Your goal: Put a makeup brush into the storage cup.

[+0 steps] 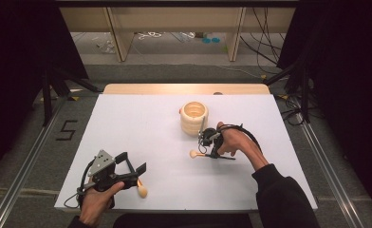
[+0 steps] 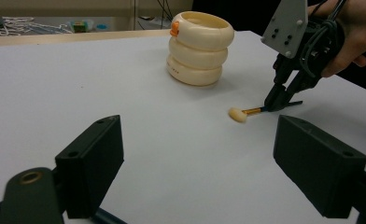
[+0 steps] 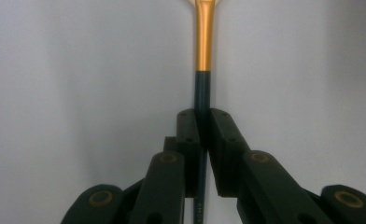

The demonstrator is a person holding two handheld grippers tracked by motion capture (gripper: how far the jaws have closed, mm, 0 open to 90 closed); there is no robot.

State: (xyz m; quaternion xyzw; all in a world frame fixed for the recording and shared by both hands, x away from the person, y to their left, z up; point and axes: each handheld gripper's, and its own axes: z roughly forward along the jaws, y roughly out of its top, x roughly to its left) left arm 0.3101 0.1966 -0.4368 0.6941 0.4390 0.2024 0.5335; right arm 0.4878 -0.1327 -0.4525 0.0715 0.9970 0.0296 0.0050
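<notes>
1. While you look down from the high view, your right gripper sits near the middle of the white desk, just in front of the cream ringed holder, and it is clamped on a thin brush whose pale head points toward your left. Your left gripper rests near the desk's front edge with its jaws apart and nothing between them; a second brush with a pale rounded head lies just beside its jaw tips.

2. From the left gripper view, your own two black jaws stand wide apart over bare desk. Farther off, the right gripper points down and pinches the dark handle of the brush, whose cream head lies on the surface. The ringed holder stands upright behind it, apart from the brush, with a small orange tab at its rim.

3. Along the right gripper view, your jaws are pressed together on the brush's dark handle. The gold ferrule runs straight ahead of the tips, above the white desk.
</notes>
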